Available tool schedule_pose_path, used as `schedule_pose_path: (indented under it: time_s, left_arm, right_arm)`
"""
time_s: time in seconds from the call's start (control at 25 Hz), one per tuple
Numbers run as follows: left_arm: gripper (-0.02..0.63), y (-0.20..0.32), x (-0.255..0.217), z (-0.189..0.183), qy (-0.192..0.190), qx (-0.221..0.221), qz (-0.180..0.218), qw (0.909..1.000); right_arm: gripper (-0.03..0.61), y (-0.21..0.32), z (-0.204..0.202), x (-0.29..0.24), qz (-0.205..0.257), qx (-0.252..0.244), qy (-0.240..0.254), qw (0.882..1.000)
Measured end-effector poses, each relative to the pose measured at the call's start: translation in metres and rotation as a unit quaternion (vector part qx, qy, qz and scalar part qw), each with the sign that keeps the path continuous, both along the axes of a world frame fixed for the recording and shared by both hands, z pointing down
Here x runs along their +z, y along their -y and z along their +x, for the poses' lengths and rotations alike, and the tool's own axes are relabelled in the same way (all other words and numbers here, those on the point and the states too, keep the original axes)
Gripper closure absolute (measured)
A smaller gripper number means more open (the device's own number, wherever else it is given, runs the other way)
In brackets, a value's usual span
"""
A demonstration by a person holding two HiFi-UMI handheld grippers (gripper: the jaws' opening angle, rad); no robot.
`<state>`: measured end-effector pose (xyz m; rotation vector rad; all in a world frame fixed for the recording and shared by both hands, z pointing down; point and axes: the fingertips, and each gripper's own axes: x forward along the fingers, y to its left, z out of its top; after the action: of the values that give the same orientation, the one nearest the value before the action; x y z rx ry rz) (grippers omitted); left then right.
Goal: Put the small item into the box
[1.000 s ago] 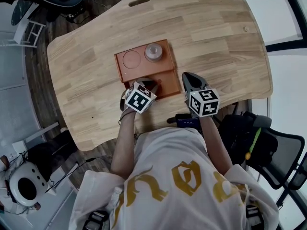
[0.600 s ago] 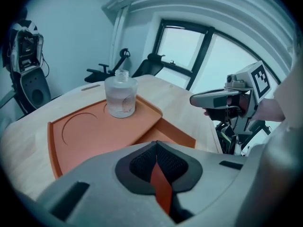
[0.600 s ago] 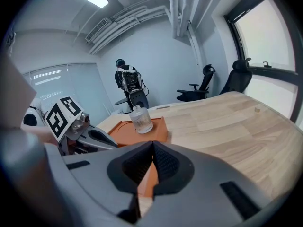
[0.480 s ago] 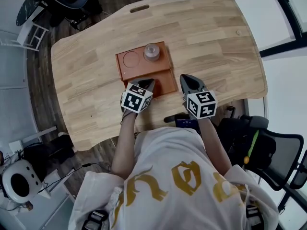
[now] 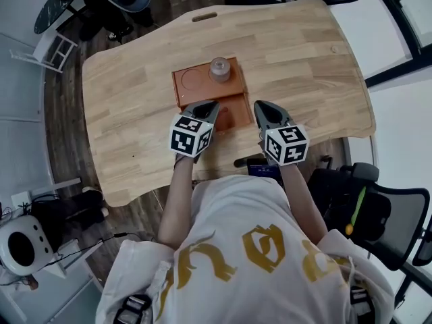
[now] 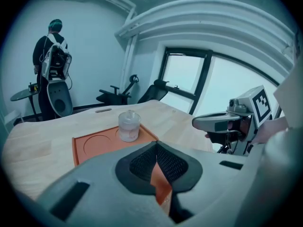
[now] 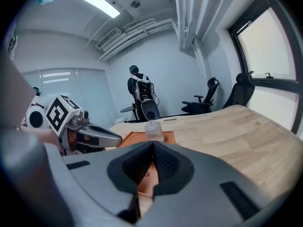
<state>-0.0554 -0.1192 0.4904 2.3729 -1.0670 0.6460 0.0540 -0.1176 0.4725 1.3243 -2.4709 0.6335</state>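
Over the last second the left gripper (image 5: 208, 105) has raised its nose. Its marker cube used to cover most of it, and now the grey jaws show at full length ahead of the cube. The right gripper (image 5: 262, 106) has kept its place.

In the head view, a pale wooden table (image 5: 304, 52) with rounded corners stands on a dark plank floor (image 5: 64, 113), with a black office chair (image 5: 364, 208) at the right. A flat orange-brown box (image 5: 233, 92) lies mid-table. A small clear lidded jar (image 5: 219, 67) stands upright on its far right corner, just beside a round recess (image 5: 191, 79). The left jaws reach over the box's near half. The right jaws point at the table just beside the box's near right corner. The jar is well apart from both.

In the left gripper view, the dark ribbed pads meet at their tips with nothing between them, so these jaws are closed and empty. Orange box surface shows through the gap below the tips. The jar stands beyond and slightly left of the tips, and the right gripper hangs level at the right. A person (image 6: 53, 56) stands by the far wall, and a dark-framed window (image 6: 199, 84) lies ahead.

In the right gripper view, these jaws are likewise closed on nothing. The jar stands straight ahead past the tips, on the box's far end. The left gripper is at the left. A ceiling strip light (image 7: 99, 1) glows overhead.
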Motion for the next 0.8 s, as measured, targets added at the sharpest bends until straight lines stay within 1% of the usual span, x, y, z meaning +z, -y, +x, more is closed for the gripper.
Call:
schedule_pose_path:
  time_s: [0.12, 0.32, 0.48, 0.6, 0.8]
  left_arm:
    - [0.603, -0.004, -0.015, -0.001, -0.024, -0.015, 0.016, 0.9995]
    - [0.603, -0.009, -0.041, -0.004, -0.047, -0.034, 0.054, 0.9969]
    - [0.604, -0.010, -0.068, -0.016, -0.097, -0.076, 0.078, 0.9893]
    - [0.603, -0.012, -0.080, -0.024, -0.107, -0.090, 0.101, 0.9850]
    - [0.604, -0.019, -0.090, -0.027, -0.126, -0.094, 0.134, 0.9785]
  right_arm:
    - [0.568, -0.007, -0.008, -0.013, 0.017, -0.008, 0.003, 1.000]
    - [0.568, -0.014, -0.016, -0.036, 0.042, -0.015, 0.010, 0.999]
    - [0.568, -0.018, -0.017, -0.047, 0.058, -0.012, 0.013, 0.998]
    - [0.568, -0.021, -0.014, -0.048, 0.060, -0.003, 0.007, 0.998]
    - [0.568, -0.029, -0.017, -0.052, 0.063, -0.011, 0.001, 0.998]
